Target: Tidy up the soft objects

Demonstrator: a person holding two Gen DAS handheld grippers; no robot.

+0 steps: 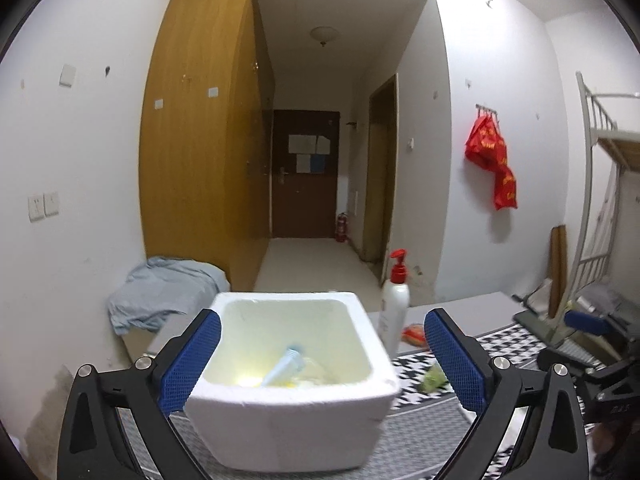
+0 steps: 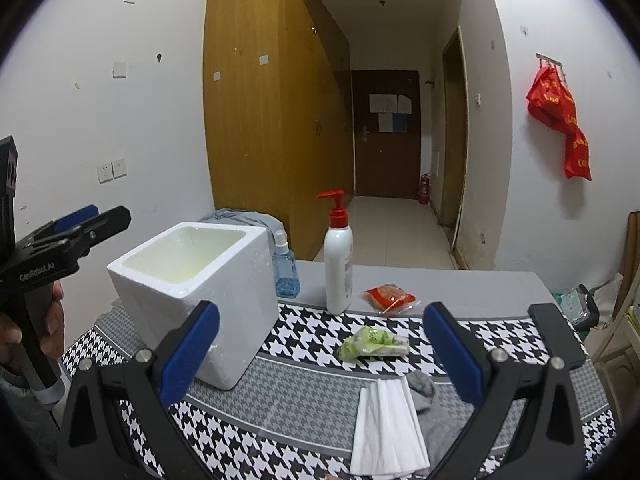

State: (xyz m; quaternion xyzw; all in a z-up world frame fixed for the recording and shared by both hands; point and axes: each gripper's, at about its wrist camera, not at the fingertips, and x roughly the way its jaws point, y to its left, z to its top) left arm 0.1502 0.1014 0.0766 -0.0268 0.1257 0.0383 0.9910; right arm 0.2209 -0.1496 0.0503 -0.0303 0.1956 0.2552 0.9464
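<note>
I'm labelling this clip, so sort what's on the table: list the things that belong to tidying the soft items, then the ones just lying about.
Part of the job:
- foam box, a light blue item already inside
- folded white tissues
- grey cloth
- green packet
- red packet

Just lying about:
- pump bottle
- blue spray bottle
- light blue cloth by the wall

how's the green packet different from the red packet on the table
The green packet lies on the houndstooth cloth, nearer the camera; the red packet lies farther back on the bare grey tabletop, close to the white pump bottle. The green one is long and bunched; the red one is flatter, with a clear sealed edge. Both are small soft wrapped items lying outside the foam box, untouched.
</note>
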